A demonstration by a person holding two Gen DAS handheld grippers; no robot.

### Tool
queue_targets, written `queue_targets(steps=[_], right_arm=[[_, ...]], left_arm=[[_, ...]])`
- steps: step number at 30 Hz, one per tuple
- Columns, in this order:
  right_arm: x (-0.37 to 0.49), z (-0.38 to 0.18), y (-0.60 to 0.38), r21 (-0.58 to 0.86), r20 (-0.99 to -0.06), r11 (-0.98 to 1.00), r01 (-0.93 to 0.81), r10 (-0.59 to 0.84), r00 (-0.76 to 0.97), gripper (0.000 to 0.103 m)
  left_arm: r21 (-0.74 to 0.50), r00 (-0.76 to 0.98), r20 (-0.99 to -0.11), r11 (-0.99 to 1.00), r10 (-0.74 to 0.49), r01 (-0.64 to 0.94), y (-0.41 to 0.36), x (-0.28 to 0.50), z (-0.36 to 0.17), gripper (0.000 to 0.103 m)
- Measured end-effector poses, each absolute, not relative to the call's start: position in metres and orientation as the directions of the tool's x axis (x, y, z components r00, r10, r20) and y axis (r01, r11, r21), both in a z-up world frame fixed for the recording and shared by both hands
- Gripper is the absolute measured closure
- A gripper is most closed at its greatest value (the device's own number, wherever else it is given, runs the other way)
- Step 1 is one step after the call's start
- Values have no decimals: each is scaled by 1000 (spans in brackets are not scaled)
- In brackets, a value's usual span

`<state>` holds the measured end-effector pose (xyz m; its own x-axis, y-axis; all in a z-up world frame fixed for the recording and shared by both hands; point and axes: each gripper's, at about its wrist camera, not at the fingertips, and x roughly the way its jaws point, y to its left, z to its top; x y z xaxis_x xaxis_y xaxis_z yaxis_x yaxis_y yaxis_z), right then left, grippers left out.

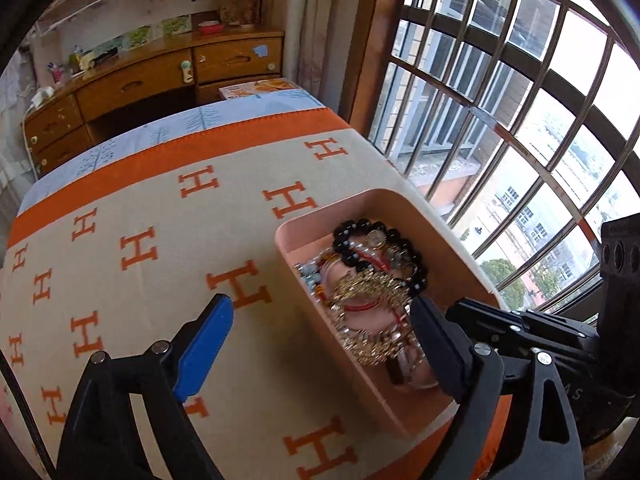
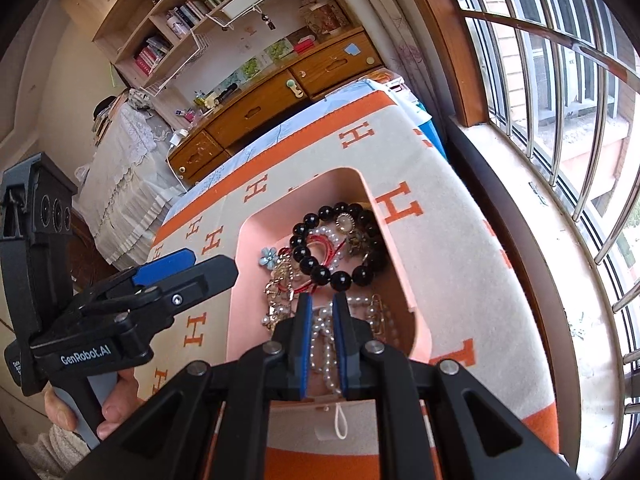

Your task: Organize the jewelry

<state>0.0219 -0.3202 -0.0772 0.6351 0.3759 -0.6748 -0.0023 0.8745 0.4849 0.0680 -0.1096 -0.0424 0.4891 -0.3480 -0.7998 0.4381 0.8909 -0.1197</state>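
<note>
A pink tray (image 1: 304,276) (image 2: 244,280) sits on the orange-and-cream blanket, heaped with jewelry: a black bead bracelet (image 1: 380,248) (image 2: 336,244), gold chains (image 1: 372,292), a blue flower piece (image 2: 267,257) and a white pearl strand (image 2: 325,340). My right gripper (image 2: 321,304) is down inside the tray, its blue-padded fingers closed narrowly around the pearl strand. My left gripper (image 1: 320,312) is open wide, straddling the tray's left wall, one finger over the blanket and one over the jewelry. It also shows in the right wrist view (image 2: 188,268).
The blanket (image 1: 140,248) covers a small table beside a barred window (image 1: 500,100). A wooden desk with drawers (image 1: 140,84) and bookshelves (image 2: 180,12) stand behind. The table's edge runs close to the tray's window side.
</note>
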Motion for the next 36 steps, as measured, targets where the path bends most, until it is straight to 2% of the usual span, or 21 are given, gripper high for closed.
queue_targets(steps=[2,5,9,12,15,17,19,21,27,36], right_arm=[[20,-76,-309,480,-675,877,-28,390,627,92],[16,-72,-292,475,-674,878,-61,408,616,86],[9,-65,-268,458,-676,883,-106,423,603,83],[4,-55,-250,441,-678,888,-132,426,599,80],[-4,-41,-233,414,-675,896,-158,419,607,67],[-11,-28,-223,392,-665,902,-180,413,622,63],[-19,-17,-213,366,-653,908,-202,405,640,53],[-25,-8,-205,341,-647,917,-206,388,657,48],[-41,8,-190,307,-609,928,-211,362,705,46],[-56,16,-181,258,-582,945,-203,320,747,46]], left_arm=[[-98,508,-807,916,-302,389,-89,59,-43,13],[-62,545,-806,948,-232,313,-61,40,-38,11],[2,611,-780,977,-132,214,-26,12,-25,1],[26,643,-761,988,-81,155,-6,-7,-15,1],[25,639,-767,992,-59,123,6,-21,-10,1],[17,645,-762,994,-55,104,12,-30,-6,1],[19,663,-748,997,-39,80,17,-36,0,1],[18,687,-726,998,-22,52,21,-45,6,1],[56,744,-665,998,61,-32,27,-59,24,1],[35,754,-653,998,67,-58,34,-70,28,1]])
